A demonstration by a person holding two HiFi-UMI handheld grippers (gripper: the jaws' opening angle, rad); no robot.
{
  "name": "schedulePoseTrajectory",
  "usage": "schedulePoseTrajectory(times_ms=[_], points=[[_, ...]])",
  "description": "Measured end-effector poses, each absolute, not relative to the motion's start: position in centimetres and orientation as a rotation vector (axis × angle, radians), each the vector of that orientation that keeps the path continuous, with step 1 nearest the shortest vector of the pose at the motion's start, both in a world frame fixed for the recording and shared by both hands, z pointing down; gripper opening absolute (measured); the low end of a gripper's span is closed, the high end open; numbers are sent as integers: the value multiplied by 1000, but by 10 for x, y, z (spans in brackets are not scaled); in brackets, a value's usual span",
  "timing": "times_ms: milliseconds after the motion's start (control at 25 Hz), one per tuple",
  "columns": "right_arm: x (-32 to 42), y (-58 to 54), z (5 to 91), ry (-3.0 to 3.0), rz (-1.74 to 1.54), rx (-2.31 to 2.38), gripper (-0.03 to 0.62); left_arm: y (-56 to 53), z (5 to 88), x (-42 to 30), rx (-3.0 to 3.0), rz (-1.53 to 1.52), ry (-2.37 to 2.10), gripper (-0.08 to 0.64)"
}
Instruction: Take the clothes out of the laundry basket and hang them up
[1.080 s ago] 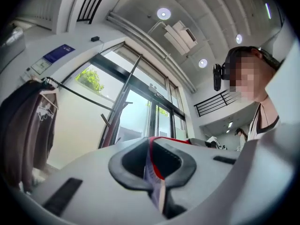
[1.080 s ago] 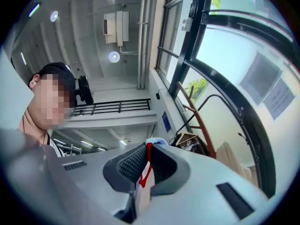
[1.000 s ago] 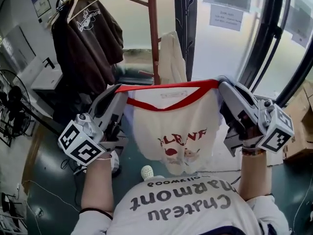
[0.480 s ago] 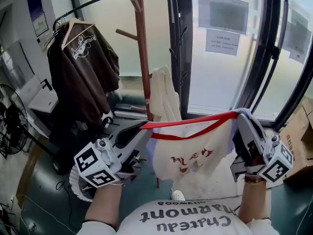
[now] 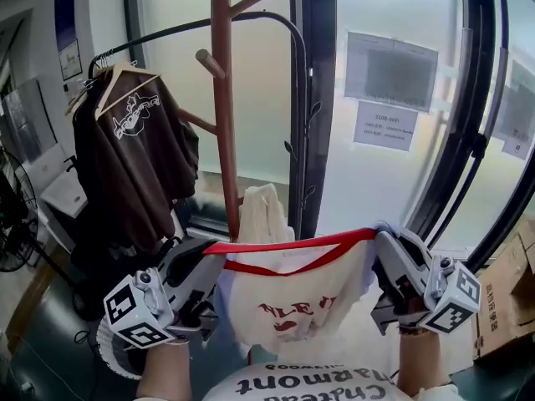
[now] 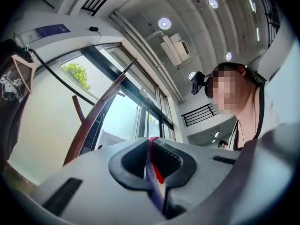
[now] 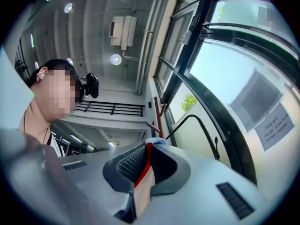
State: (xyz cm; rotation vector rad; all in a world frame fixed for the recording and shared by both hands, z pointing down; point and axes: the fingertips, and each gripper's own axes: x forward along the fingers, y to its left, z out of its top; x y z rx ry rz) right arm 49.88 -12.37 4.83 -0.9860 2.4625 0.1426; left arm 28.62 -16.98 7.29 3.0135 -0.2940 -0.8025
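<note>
A white T-shirt [image 5: 292, 303] with a red collar and red print hangs stretched between my two grippers, in front of the person's chest. My left gripper [image 5: 209, 255] is shut on the collar's left end, and the red trim shows pinched between its pads [image 6: 154, 165]. My right gripper [image 5: 380, 239] is shut on the collar's right end, where the red edge [image 7: 147, 161] is likewise clamped. Both grippers point upward. The shirt's lower part drapes loose below the collar.
A brown wooden coat stand [image 5: 221, 98] rises just behind the shirt, with a cream garment [image 5: 261, 215] hanging on it. A black rail [image 5: 209, 27] holds a dark brown T-shirt on a hanger [image 5: 134, 165] at the left. Glass window panels [image 5: 384, 140] fill the back. A cardboard box [image 5: 506, 295] sits at the right.
Both grippers have carried the stretched shirt upward and toward the coat stand. The head view has tilted up, showing more of the rail and window.
</note>
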Motion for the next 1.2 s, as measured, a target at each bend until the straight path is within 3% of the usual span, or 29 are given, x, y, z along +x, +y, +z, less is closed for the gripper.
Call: schedulePoseTrajectory(times_ms=[440,880,1040,1200], points=[[497,-178,11,2503,326,-792,35,-188,25,283,3143,-881,-552,20],[474,-238,-34,2560,196,-491,35,-200,-29,267,3136,-781,-810,20],[450,-249,-65,2647,359,-387,35,-200,-61,261,3216,-724,-956,20],[436,-261,-88,2702,636,-478,35,-219,-70,243,3340,-472,-1215,20]])
